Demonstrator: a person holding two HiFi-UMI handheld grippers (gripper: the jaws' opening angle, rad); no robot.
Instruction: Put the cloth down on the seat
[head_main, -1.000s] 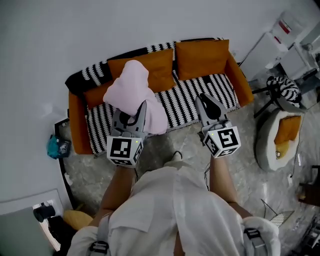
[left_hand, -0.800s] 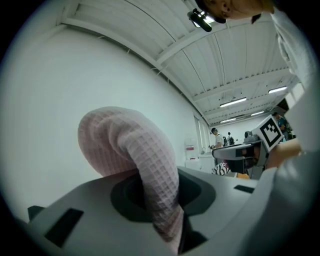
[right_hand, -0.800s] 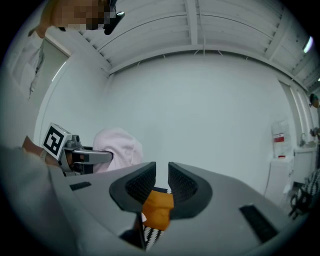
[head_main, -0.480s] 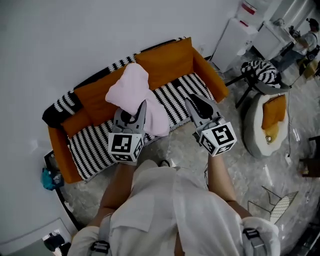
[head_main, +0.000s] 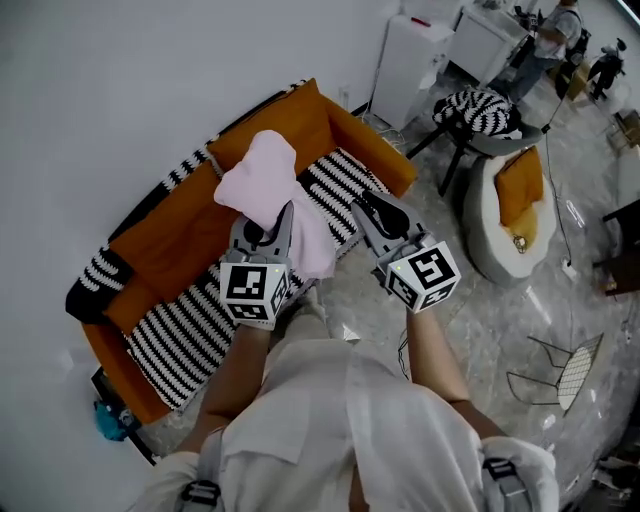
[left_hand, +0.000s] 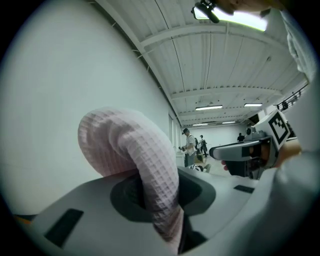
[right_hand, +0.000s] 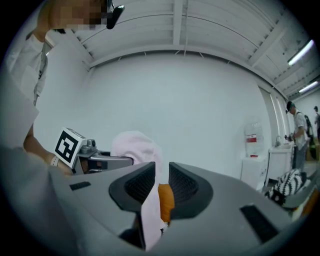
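A pink waffle-weave cloth (head_main: 265, 185) hangs bunched from my left gripper (head_main: 268, 222), which is shut on it; in the left gripper view the cloth (left_hand: 145, 160) loops up out of the pinched jaws. It hangs above the orange sofa's black-and-white striped seat (head_main: 200, 320). My right gripper (head_main: 372, 208) is to the right of the cloth, apart from it, its jaws slightly parted with nothing pressed between them. Through that gap the right gripper view shows the cloth (right_hand: 135, 145) and orange sofa (right_hand: 166, 202) beyond.
A white cabinet (head_main: 410, 50) stands past the sofa's right end. A striped chair (head_main: 485, 110) and a round white chair with an orange cushion (head_main: 510, 210) sit on the right. A wire chair (head_main: 565, 365) lies at lower right. People (head_main: 555, 30) stand far off.
The head view has swung: the sofa now runs diagonally and sits further left, and more of the room shows at right. Both grippers keep their places, the left still holding the cloth.
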